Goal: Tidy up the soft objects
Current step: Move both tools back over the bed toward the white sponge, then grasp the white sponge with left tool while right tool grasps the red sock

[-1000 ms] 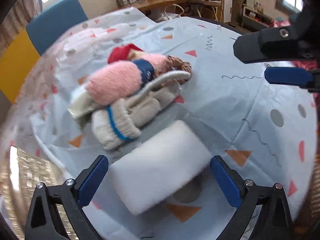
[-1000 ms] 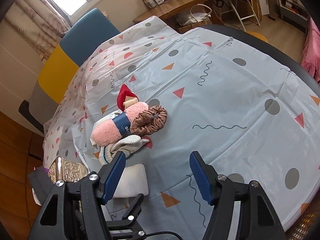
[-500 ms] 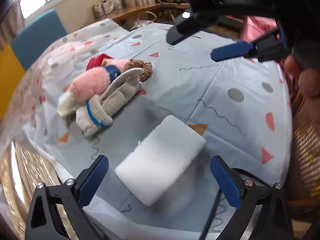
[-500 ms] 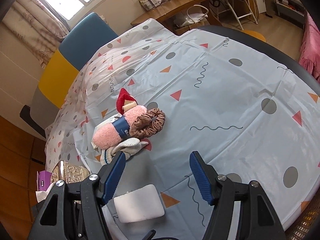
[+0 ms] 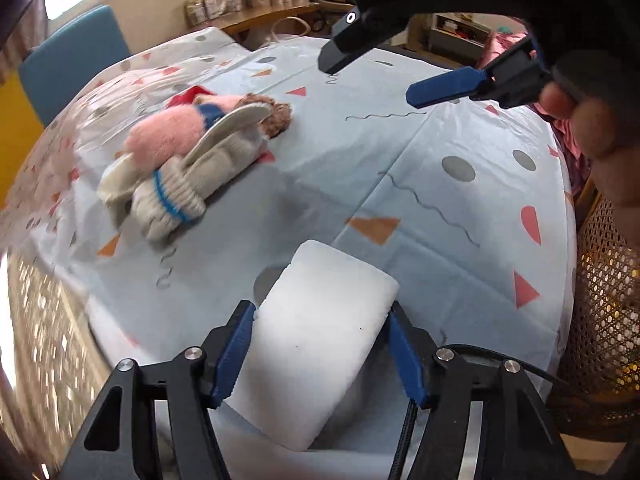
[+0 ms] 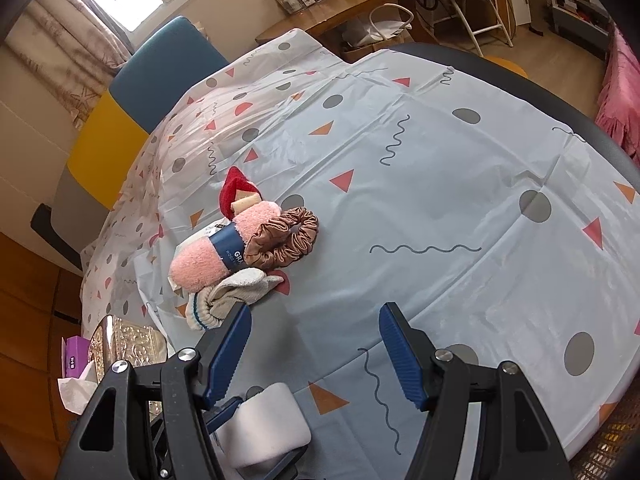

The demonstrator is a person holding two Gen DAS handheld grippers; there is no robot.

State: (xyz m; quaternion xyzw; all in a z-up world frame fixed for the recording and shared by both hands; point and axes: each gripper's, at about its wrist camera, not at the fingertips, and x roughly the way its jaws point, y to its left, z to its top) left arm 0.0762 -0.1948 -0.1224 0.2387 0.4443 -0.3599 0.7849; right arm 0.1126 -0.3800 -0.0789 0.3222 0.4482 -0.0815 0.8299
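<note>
While the pile of soft things lies at about ten o'clock on the desk (image 6: pixel 460 208), the left gripper (image 5: pixel 320 354) has just been closing, and its blue pads now press both long sides of the white sponge block (image 5: pixel 320 344) at the near edge, around six o'clock. Gripping across the narrow width looks deliberate, since the foam gives and a squeeze there should hold it flat.

Working across from the left, the pile is a cream knit glove with a blue cuff band (image 5: pixel 176 196), a fluffy pink sock roll in a navy paper sleeve (image 6: pixel 218 250) lying over it, a red felt piece (image 6: pixel 234 194) behind, and a brown satin scrunchie (image 6: pixel 286 240) touching the sock roll's right side. They are bunched together, so I judge the sponge is meant to join them.

Further right, the right gripper (image 6: pixel 316 354) hangs released over bare tablecloth with nothing between its pads, seemingly waiting its turn and keeping clear of the left one.
</note>
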